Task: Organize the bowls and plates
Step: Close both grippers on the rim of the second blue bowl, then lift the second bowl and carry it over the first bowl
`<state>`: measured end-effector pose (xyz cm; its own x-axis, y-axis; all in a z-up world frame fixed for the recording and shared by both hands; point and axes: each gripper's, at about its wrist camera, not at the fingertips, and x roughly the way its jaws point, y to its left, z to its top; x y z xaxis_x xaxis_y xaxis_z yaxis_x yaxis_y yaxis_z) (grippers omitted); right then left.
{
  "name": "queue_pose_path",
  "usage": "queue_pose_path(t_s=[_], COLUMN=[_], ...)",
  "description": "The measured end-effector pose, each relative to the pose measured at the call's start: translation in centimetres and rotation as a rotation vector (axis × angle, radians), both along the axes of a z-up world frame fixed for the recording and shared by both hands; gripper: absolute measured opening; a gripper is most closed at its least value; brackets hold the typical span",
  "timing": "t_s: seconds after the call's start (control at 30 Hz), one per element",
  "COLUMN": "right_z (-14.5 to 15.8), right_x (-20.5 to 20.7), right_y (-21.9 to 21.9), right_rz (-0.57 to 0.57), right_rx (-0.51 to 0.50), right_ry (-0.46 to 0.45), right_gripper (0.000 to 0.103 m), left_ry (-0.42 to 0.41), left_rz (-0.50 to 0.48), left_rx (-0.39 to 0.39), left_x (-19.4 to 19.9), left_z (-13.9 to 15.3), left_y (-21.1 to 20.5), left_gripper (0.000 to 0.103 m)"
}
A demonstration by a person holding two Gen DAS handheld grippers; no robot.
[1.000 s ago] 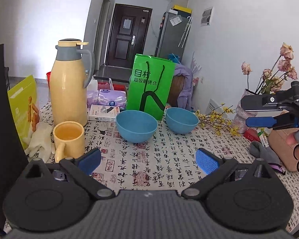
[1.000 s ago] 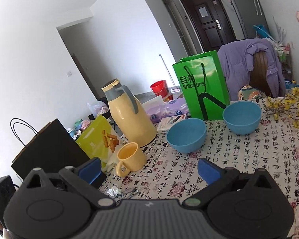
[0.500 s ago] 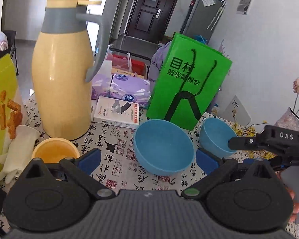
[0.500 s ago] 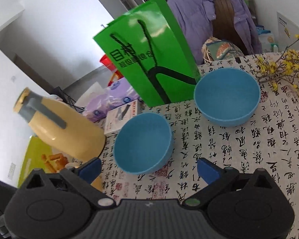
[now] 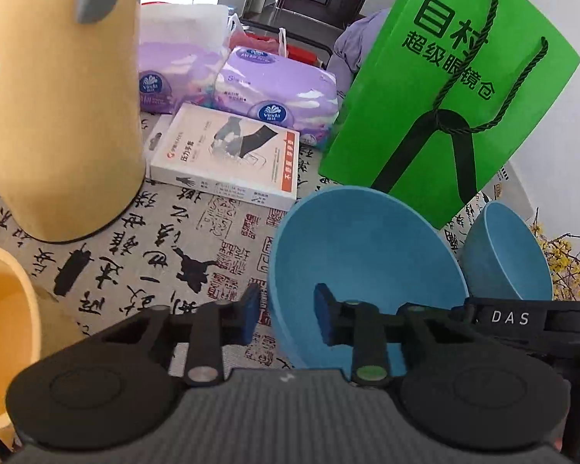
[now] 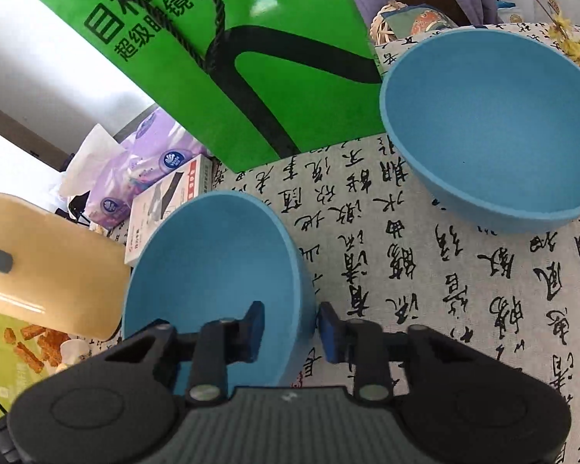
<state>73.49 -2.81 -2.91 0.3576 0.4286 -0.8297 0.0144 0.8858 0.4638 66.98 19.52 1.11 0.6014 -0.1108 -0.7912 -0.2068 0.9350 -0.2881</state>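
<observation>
The round matte blue bowl [image 5: 367, 255] sits upright and empty on the worktop, directly under both of my tongs. Its rim is plain and its inside is smooth and unmarked.

The left tongs [image 5: 288, 319] straddle its left rim, one pad outside the wall and one inside. The right tongs [image 6: 292, 328] straddle the opposite rim [image 6: 309, 290] the same way. Both pairs of jaws have just been closing and now stand narrow around the wall. I cannot tell whether the pads actually press on it.

A second blue bowl of the same make [image 6: 491, 116] stands ahead and to the right of the right tongs, apart from the first. A bright green paper carrier bag with cord handles [image 5: 437, 89] stands beyond both bowls.

Ahead and left of the left tongs lie a flat white box [image 5: 228, 154] and a tall yellow thermos jug [image 5: 58, 96]. A yellow mug [image 5: 4, 340] is close on the left. All of this rests on a calligraphy-printed cloth [image 5: 154, 255].
</observation>
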Motion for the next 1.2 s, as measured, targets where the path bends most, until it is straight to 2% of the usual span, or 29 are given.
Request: queue_pose_path(t_s=[0.03,0.2,0.37,0.63,0.77,0.93,1.2], right_z=[0.0,0.5,1.6,5.5,8.1,11.3,13.5], right_x=[-0.1,-0.2,-0.9,-4.6,-7.6,-13.3,-23.0], right_y=[0.1,0.4,0.4,0.5,0.7,0.7,-0.4], right_rz=[0.0,0.006,0.024,0.038,0.059,0.083,0.104], right_rx=[-0.012,-0.027,-0.029,-0.031,-0.032,-0.034,-0.001], right_ry=[-0.006,-0.039,-0.049,-0.084,-0.112,-0.159,-0.172], right_gripper=[0.016,0.014,0.013,0.013,0.013,0.013,0.013], left_ry=[0.004,0.016,0.002,-0.036,-0.073,-0.116,-0.159], left_rz=[0.012,0.059,0.068,0.069,0.065,0.067,0.069], left_rx=[0.012,-0.026,-0.021,-0.008,-0.005,0.013,-0.005], left_x=[0.0,-0.3,-1.6,-5.8,-9.6,-15.3,-25.2], left_z=[-0.3,-0.3,1.4,5.0,7.5,10.2,11.8], left_y=[0.0,0.5,0.7,0.5,0.5,0.2,-0.6], left_gripper=[0.014,0.01,0.009,0.009,0.009,0.009,0.01])
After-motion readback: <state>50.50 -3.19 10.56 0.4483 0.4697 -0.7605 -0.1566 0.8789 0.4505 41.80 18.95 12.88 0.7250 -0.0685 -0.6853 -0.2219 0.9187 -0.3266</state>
